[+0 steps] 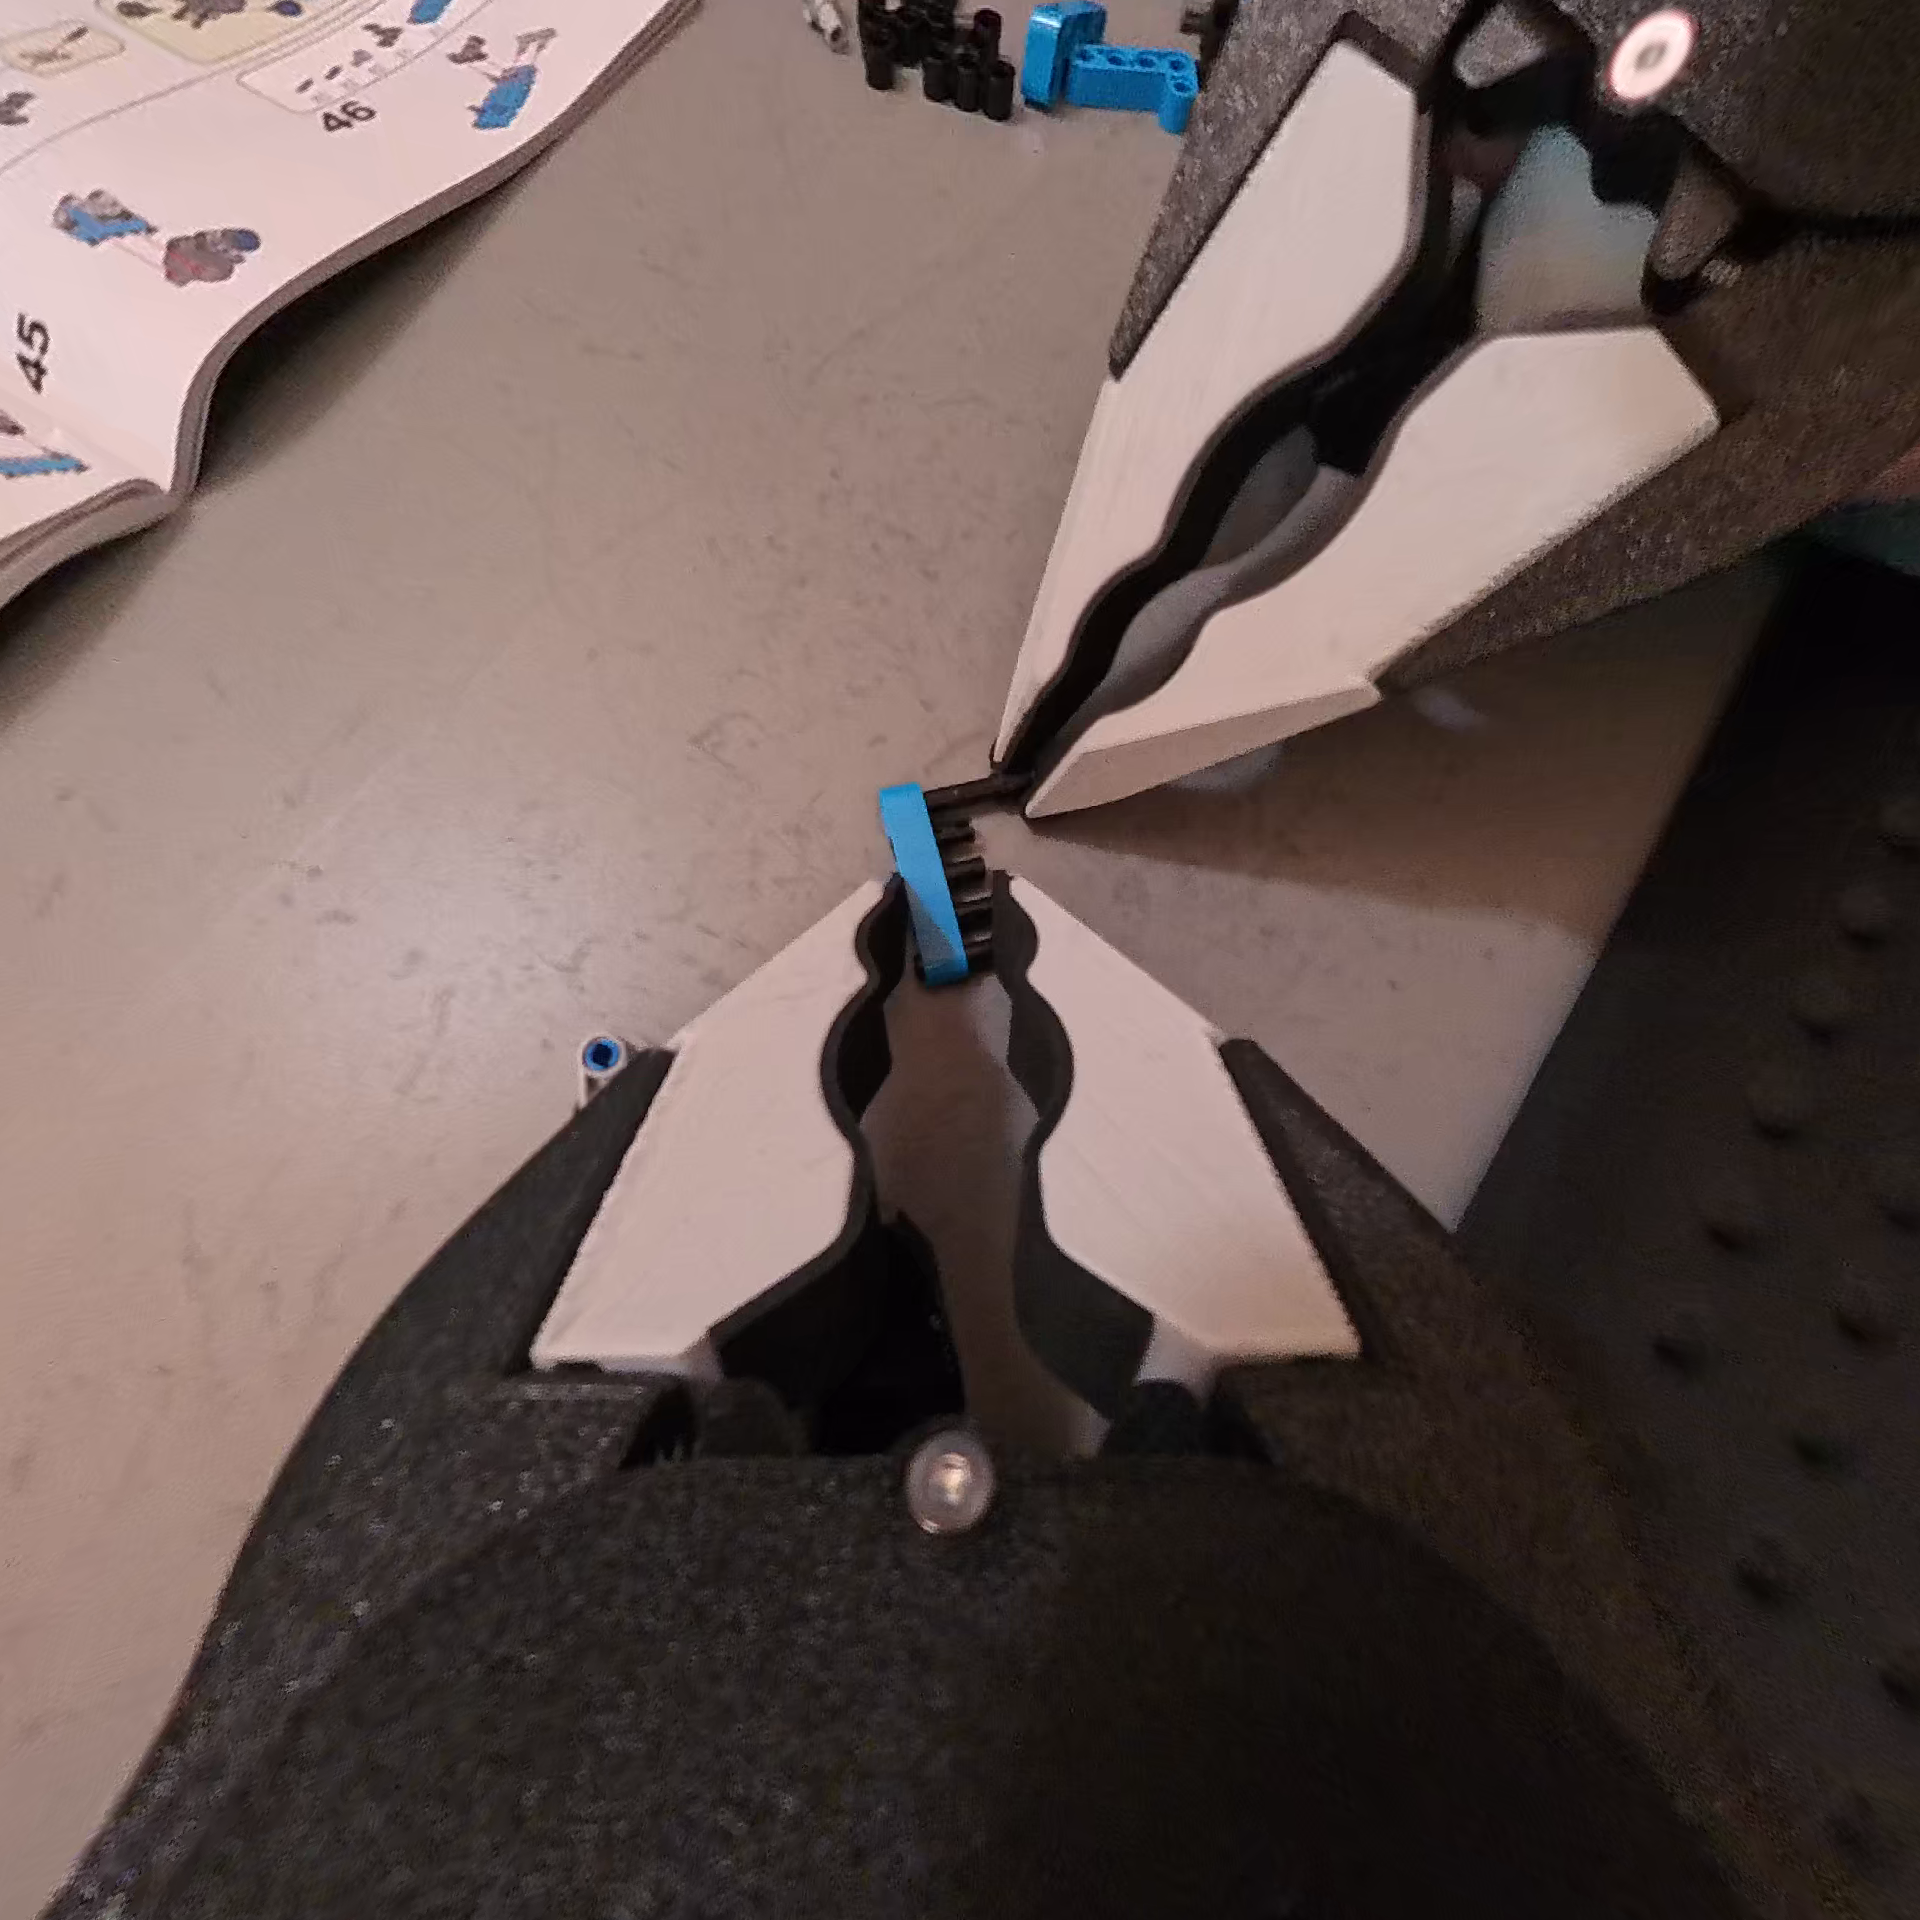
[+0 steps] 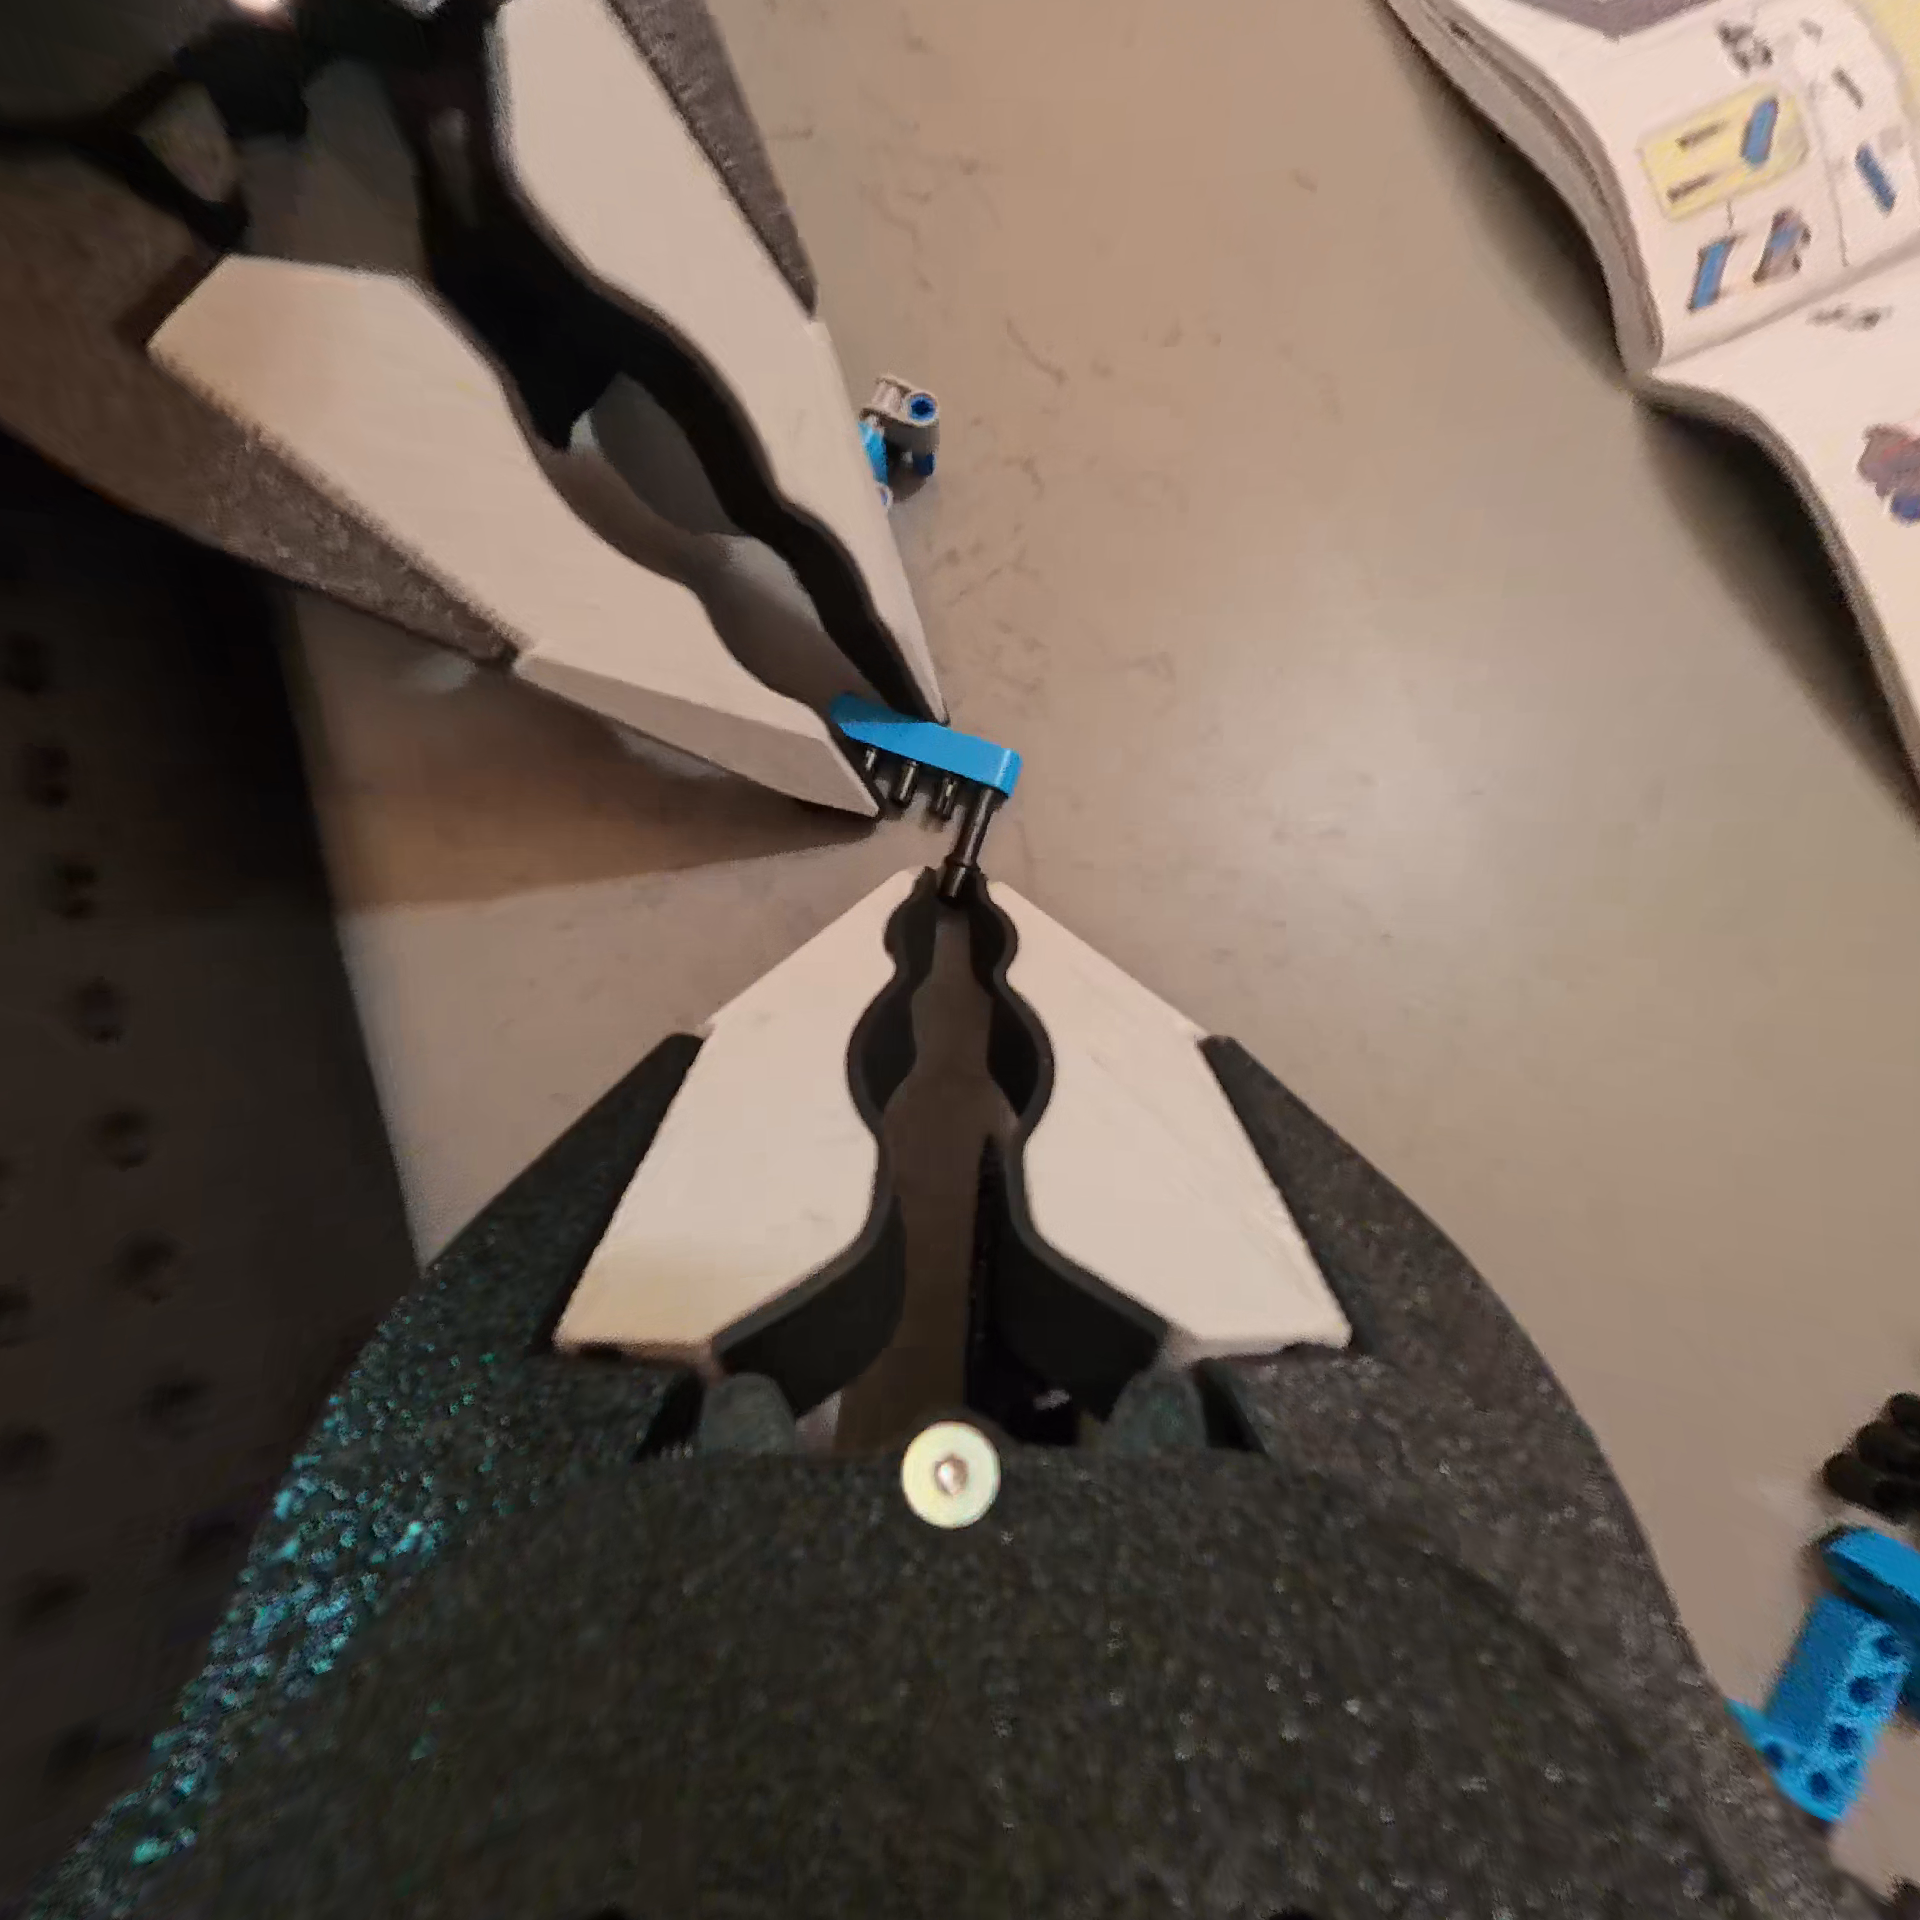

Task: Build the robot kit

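Left gripper [image 1: 940, 883]: jaws clamped on a blue beam [image 1: 923, 883] held edge-up above the grey table [image 1: 520, 727]; a row of black pins [image 1: 966, 883] stands out of its side.
Right gripper [image 2: 954, 881]: tips pinched on the end black pin [image 2: 966, 847], which appears partly seated in the beam's last hole.
On the table: open instruction booklet [image 1: 208, 208]; loose black connectors [image 1: 940, 57]; blue angled beams [image 1: 1107, 73]; small grey-and-blue connector [image 2: 902, 426] just beside the left gripper
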The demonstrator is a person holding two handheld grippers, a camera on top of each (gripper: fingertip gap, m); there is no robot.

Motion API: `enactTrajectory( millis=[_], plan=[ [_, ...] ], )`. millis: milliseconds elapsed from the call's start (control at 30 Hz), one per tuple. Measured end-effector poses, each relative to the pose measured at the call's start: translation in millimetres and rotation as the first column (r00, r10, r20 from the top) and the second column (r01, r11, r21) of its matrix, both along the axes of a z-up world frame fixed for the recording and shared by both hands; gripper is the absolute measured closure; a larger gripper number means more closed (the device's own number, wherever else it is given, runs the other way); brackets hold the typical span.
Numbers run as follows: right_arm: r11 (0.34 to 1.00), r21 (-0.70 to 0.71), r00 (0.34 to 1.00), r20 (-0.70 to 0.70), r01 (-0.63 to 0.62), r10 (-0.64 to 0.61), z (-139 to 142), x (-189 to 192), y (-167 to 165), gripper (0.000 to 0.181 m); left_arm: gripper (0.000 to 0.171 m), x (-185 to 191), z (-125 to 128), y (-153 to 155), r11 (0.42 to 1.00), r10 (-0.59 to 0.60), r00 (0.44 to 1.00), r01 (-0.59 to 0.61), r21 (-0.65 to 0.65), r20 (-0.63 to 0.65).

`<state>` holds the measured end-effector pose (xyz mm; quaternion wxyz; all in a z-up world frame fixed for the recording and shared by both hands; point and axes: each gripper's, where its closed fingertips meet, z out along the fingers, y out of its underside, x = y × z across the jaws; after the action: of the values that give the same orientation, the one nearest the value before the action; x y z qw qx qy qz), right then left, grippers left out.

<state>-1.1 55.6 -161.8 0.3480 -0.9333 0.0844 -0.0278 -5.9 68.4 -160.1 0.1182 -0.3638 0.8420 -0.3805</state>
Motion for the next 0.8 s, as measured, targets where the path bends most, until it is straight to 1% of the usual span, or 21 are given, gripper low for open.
enactTrajectory(
  millis=[67, 133, 200, 267, 300, 400, 500, 533, 600, 700, 733, 800],
  plan=[
    [0.999, -0.011, 0.997, 0.057, -0.05, 0.05, -0.1, 0.0, -0.1, 0.176, 0.156, -0.2, 0.0, 0.0, 0.999, -0.031, 0.999, 0.03, 0.018, 0.018],
    [0.998, -0.022, 0.995, 0.081, -0.052, 0.054, 0.0, 0.8, 0.2, 0.176, 0.156, 0.1, 0.0, 0.1, 0.998, -0.05, 0.998, 0.049, 0.042, 0.042],
    [1.0, -0.025, 0.998, 0.065, 0.0, 0.002, -0.2, 2.7, 0.4, 0.176, 0.156, 0.7, -0.2, 0.3, 0.996, -0.06, 0.996, 0.056, 0.066, 0.067],
    [0.993, -0.008, 0.993, -0.033, 0.116, -0.116, -0.2, 4.8, 0.6, 0.177, 0.155, 1.1, -0.2, 0.6, 0.996, -0.061, 0.995, 0.056, 0.071, 0.074],
    [0.991, -0.013, 0.991, -0.026, 0.133, -0.134, -0.3, 5.8, 0.3, 0.176, 0.155, 1.1, -0.3, 0.7, 0.996, -0.061, 0.995, 0.055, 0.071, 0.074],
    [0.988, -0.053, 0.987, 0.077, 0.143, -0.138, -0.4, 6.7, -0.1, 0.177, 0.156, 1.2, -0.1, 0.9, 0.997, -0.058, 0.996, 0.054, 0.063, 0.071],
    [0.99, -0.092, 0.98, 0.179, 0.104, -0.086, 0.0, 6.9, 1.2, 0.177, 0.156, 3.0, -0.1, 0.2, 0.996, -0.055, 0.995, 0.05, 0.069, 0.079],
    [0.992, -0.089, 0.981, 0.182, 0.087, -0.069, 0.0, 7.1, 1.1, 0.177, 0.156, 4.0, -0.1, -0.1, 0.996, -0.053, 0.995, 0.047, 0.073, 0.083],
    [0.998, -0.033, 0.995, 0.092, 0.052, -0.048, 0.1, 7.2, 1.8, 0.177, 0.156, 4.4, 0.0, 0.2, 0.998, -0.05, 0.996, 0.046, 0.052, 0.068],
    [0.997, 0.077, 0.994, -0.108, 0.017, -0.009, 0.6, 6.4, 0.2, 0.175, 0.157, 4.3, -0.4, 0.4, 0.996, -0.07, 0.995, 0.066, 0.057, 0.072],
    [0.995, 0.095, 0.989, -0.146, 0.002, 0.012, 1.0, 6.6, -1.2, 0.175, 0.156, 4.2, -0.3, 0.1, 0.996, -0.075, 0.994, 0.07, 0.06, 0.076],
    [0.993, 0.11, 0.987, -0.15, -0.04, 0.056, 0.8, 6.7, -3.0, 0.175, 0.156, 4.2, -0.3, -0.1, 0.995, -0.082, 0.994, 0.078, 0.06, 0.077]
  ],
)
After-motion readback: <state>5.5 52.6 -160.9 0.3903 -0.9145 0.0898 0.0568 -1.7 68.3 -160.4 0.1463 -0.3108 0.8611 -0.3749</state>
